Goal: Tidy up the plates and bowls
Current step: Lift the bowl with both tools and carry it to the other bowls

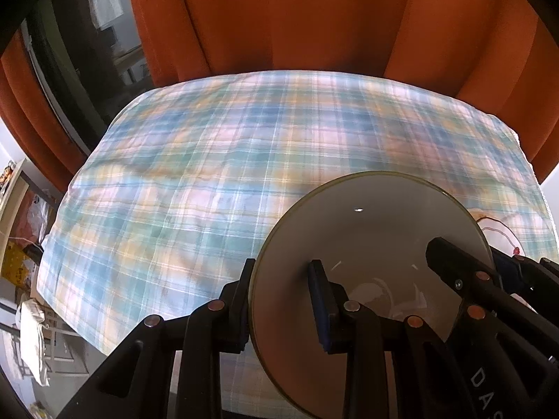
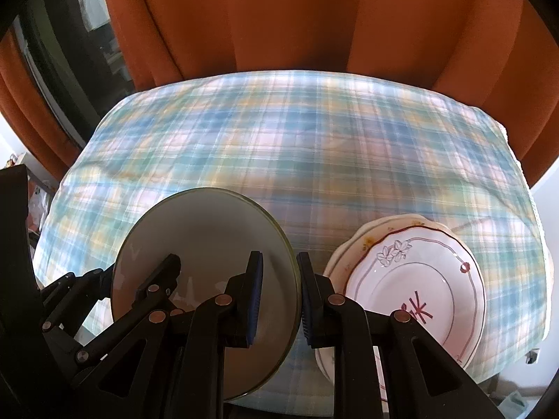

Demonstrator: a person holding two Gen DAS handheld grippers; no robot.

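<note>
A grey-white bowl [image 1: 367,227] with a thin dark rim hangs tilted just above the plaid tablecloth [image 1: 209,157], held from both sides. My left gripper [image 1: 283,300] is shut on the bowl's left rim, one finger inside and one outside. My right gripper [image 2: 281,293] is shut on the right rim of the same bowl [image 2: 202,234]. Each wrist view shows the other gripper's fingers [image 2: 167,269] on the far rim. A stack of white scalloped plates [image 2: 419,279] with grey and red floral lines lies on the cloth just right of the bowl.
The plaid-covered table [image 2: 314,139] stretches away ahead of the bowl. Orange curtains [image 1: 279,17] hang behind its far edge, with a dark window [image 1: 70,70] at the left. Shelves and clutter [image 1: 21,262] stand beyond the table's left edge.
</note>
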